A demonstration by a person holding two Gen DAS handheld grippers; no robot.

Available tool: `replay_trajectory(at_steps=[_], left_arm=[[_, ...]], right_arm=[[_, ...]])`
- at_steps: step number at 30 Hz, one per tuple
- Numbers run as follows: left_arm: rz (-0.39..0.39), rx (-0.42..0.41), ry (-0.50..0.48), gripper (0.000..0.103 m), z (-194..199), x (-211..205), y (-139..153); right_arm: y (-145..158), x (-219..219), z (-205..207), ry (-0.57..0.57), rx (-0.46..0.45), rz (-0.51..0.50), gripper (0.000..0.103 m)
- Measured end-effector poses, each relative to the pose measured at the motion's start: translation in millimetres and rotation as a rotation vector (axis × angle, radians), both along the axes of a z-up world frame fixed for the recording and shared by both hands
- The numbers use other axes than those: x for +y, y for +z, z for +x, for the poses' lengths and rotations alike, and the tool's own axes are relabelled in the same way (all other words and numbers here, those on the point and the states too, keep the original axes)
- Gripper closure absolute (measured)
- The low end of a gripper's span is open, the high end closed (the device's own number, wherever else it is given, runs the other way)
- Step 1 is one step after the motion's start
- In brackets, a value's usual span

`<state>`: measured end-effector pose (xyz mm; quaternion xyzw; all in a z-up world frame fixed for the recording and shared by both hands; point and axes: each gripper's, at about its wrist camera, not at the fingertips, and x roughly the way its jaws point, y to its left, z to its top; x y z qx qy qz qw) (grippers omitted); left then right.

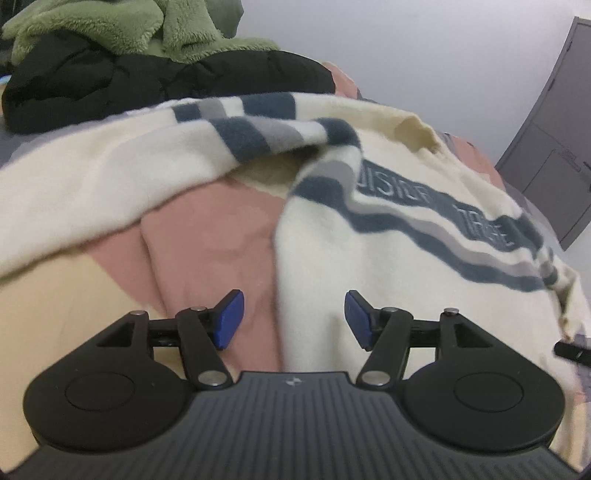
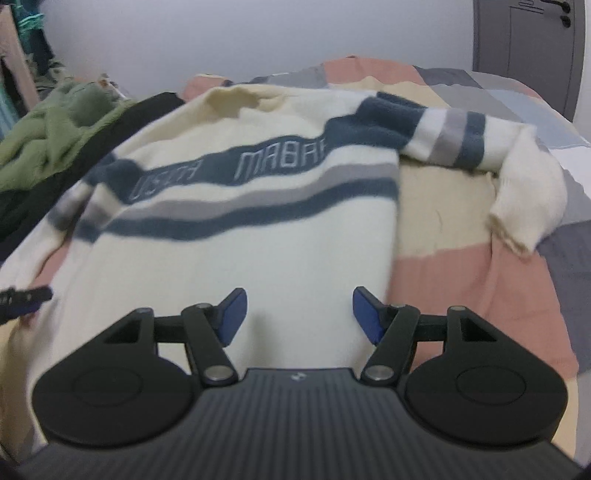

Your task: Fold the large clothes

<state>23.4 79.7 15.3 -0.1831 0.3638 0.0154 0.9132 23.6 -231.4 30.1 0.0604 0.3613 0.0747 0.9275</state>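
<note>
Both tools (image 1: 293, 319) (image 2: 299, 315) hover open, empty, above the cream sweater (image 2: 229, 229).

A bedroom: patchwork quilt (image 2: 461, 258), door (image 2: 528, 37).

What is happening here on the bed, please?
A person holding two tongs is folding a cream sweater with blue and grey stripes, spread on a patchwork bedspread. Both the left tongs and the right tongs are open and hold nothing. Both sleeves lie out to the sides, not folded in yet. A green fleece and a black jacket wait behind.
</note>
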Motion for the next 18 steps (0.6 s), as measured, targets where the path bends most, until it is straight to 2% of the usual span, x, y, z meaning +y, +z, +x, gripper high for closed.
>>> replay_trajectory(at_steps=[1, 4, 6, 7, 9, 11, 12, 18], left_arm=[[-0.005, 0.006, 0.006, 0.037, -4.4, -2.1, 0.6], [-0.018, 0.025, 0.021, 0.037, -18.0, -7.0, 2.5], [-0.028, 0.018, 0.034, 0.037, -25.9, -6.0, 5.3], [-0.030, 0.018, 0.041, 0.037, -28.0, -5.2, 6.1], [-0.039, 0.029, 0.054, 0.037, -28.6, -4.3, 4.4], [-0.062, 0.054, 0.056, 0.037, -26.4, -3.9, -0.7], [-0.072, 0.066, 0.057, 0.037, -24.5, -4.2, -4.1], [-0.115, 0.087, 0.054, 0.037, -17.5, -2.3, -15.5]], right_arm=[[-1.1, 0.6, -5.7, 0.007, 0.006, 0.003, 0.023], [-3.5, -2.8, -13.9, -0.003, 0.021, 0.004, 0.023], [-8.1, -7.7, -13.9, -0.046, 0.045, -0.006, 0.021], [-11.8, -13.5, -11.4, -0.074, 0.066, 0.021, 0.020], [-22.4, -28.7, -3.8, -0.128, 0.127, 0.132, 0.020], [-40.9, -45.2, 6.5, -0.153, 0.216, 0.318, 0.018], [-47.4, -48.4, 8.3, -0.158, 0.236, 0.367, 0.018], [-55.2, -52.0, 7.1, -0.083, 0.249, 0.579, 0.018]])
